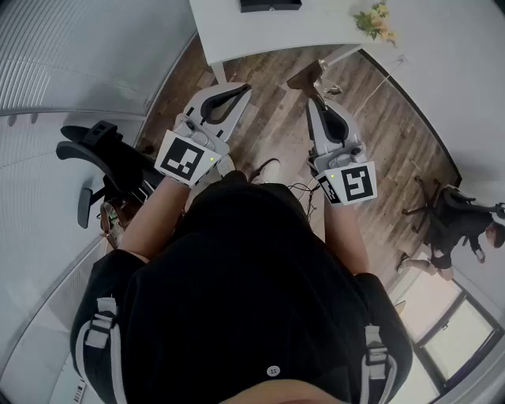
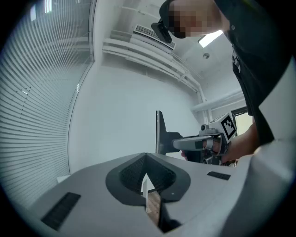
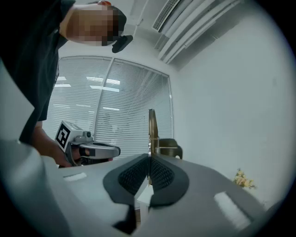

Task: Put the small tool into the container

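Note:
No small tool and no container shows in any view. In the head view my left gripper and right gripper are held side by side in front of the person's torso, above the wooden floor. Both point away toward a white table. In the left gripper view the left gripper has its jaws meeting at the tip with nothing between them. The right gripper looks the same in its own view. Each gripper also sees the other: the right gripper and the left gripper.
A black flat item and a small bunch of flowers lie on the table. A black office chair stands at the left by the blinds. Another person sits at the far right. A dark upright panel stands ahead.

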